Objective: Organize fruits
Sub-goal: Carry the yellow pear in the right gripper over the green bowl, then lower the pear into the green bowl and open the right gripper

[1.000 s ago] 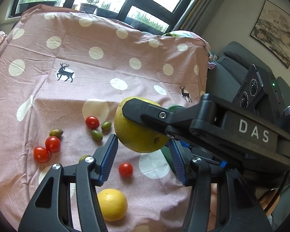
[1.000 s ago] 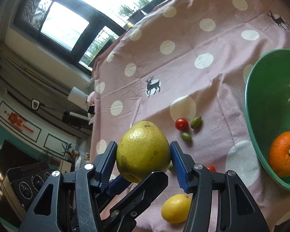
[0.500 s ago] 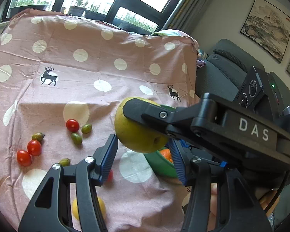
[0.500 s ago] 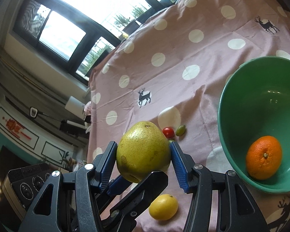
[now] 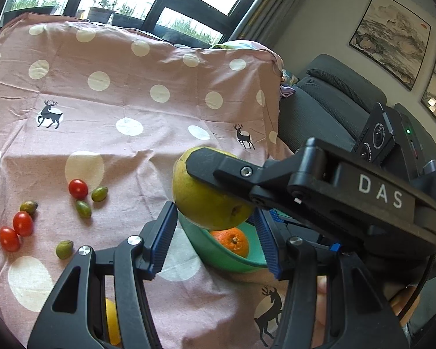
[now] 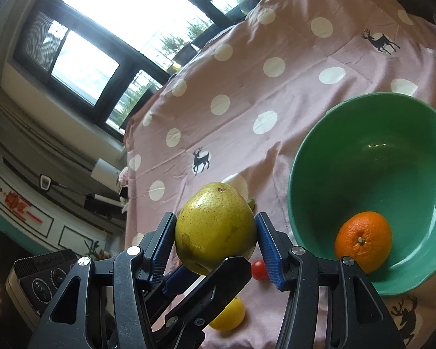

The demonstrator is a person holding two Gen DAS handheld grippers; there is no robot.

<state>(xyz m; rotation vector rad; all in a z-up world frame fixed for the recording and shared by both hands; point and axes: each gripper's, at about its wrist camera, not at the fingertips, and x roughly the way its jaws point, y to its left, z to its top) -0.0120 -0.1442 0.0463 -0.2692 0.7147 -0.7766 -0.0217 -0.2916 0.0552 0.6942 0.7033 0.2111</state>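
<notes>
My right gripper (image 6: 216, 240) is shut on a yellow-green pear (image 6: 215, 226) and holds it in the air, left of a green bowl (image 6: 372, 133) with an orange (image 6: 363, 241) in it. In the left wrist view the pear (image 5: 206, 200) hangs over the bowl's (image 5: 218, 257) near rim, above the orange (image 5: 231, 241). My left gripper (image 5: 215, 241) is open and empty just below the pear. A yellow lemon (image 6: 229, 315) lies on the cloth below the right gripper. Red cherry tomatoes (image 5: 78, 188) and green olives (image 5: 99, 193) lie to the left.
The table wears a pink cloth (image 5: 130, 93) with white dots and deer. Two more tomatoes (image 5: 22, 223) and olives (image 5: 64, 249) lie near its left side. A dark sofa (image 5: 328, 99) stands past the right edge. Windows are behind the far edge.
The right gripper has carried the pear to the right, from over the cloth to the bowl's rim. The left gripper has followed, open. The bowl and orange have come into the left view.
</notes>
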